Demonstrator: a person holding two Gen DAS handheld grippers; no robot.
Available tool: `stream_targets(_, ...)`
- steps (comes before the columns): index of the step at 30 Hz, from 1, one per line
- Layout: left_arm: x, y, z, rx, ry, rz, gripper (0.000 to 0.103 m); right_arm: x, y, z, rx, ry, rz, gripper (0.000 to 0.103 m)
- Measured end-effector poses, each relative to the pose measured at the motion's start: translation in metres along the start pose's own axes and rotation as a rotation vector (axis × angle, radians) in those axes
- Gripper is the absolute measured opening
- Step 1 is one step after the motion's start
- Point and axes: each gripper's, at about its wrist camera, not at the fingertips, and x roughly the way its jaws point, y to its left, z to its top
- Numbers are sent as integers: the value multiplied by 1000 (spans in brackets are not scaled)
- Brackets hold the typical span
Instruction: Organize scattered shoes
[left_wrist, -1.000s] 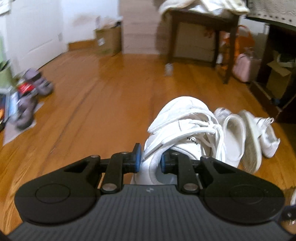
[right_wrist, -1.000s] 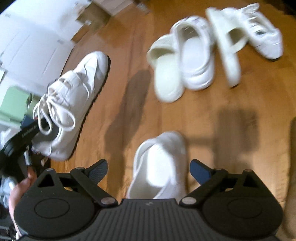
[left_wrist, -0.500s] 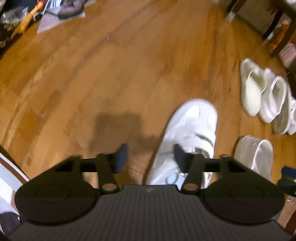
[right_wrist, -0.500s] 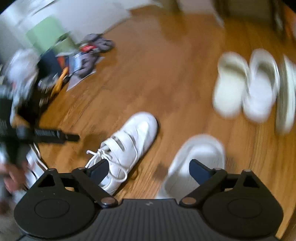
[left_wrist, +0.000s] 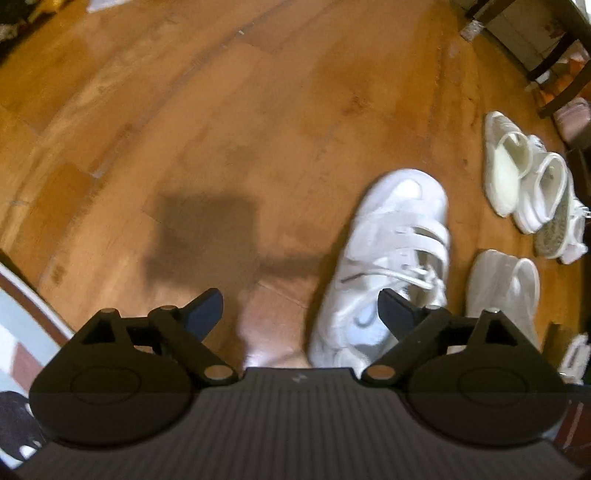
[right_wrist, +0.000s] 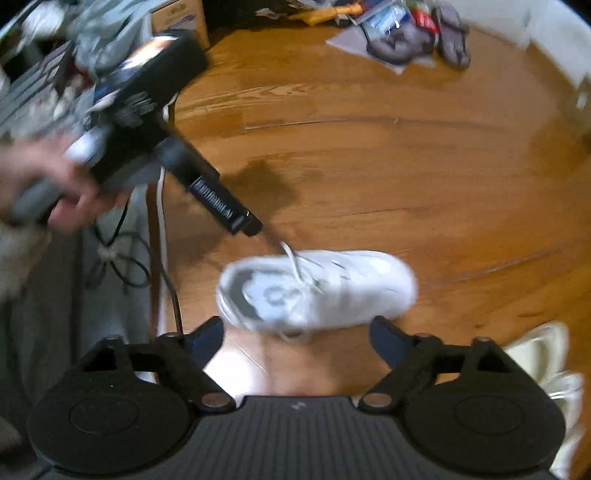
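Looking down the left gripper (left_wrist: 297, 308), we see its jaws just spread, white strap sneaker (left_wrist: 391, 266) on the floor (left_wrist: 258, 129) lower right, unheld, white slip-ons (left_wrist: 517, 177) far right, right view alone showing a hand (right_wrist: 55, 184), gray sandals (right_wrist: 417, 33) on top, right gripper (right_wrist: 297, 338) jaws released, no writing legible.

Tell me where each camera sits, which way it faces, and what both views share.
Left wrist: on the left gripper, looking steeply down at the wood floor; own open jaws show, just opened, nothing between the pads.
Right wrist: on the right gripper, looking steeply down; own open jaws, plus the person's left hand holding the other gripper.
Shared: the white strapped sneaker on the floor.
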Motion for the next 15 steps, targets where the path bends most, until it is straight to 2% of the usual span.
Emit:
stream_targets(1, -4, 4, 1, -18, -17, -20, 93, 18, 0, 8, -6, 48, -9, 87)
stream_targets(2, -7, 7, 0, -42, -23, -37, 94, 28, 1, 12, -26, 76, -24, 79)
stream_targets(3, -10, 11, -1, -63, -30, -52, 95, 41, 3, 16, -89, 105, -60, 77)
stream_targets(6, -3, 16, -4, -28, -24, -56, 96, 57, -6, 22, -183, 142, -67, 78)
stream_targets(11, 8, 13, -3, 31, 17, -55, 96, 87, -31, 28, -174, 174, -11, 80)
stream_targets(15, 5, 10, -2, 40, 14, -92, 96, 106, -42, 29, -133, 189, 12, 89)
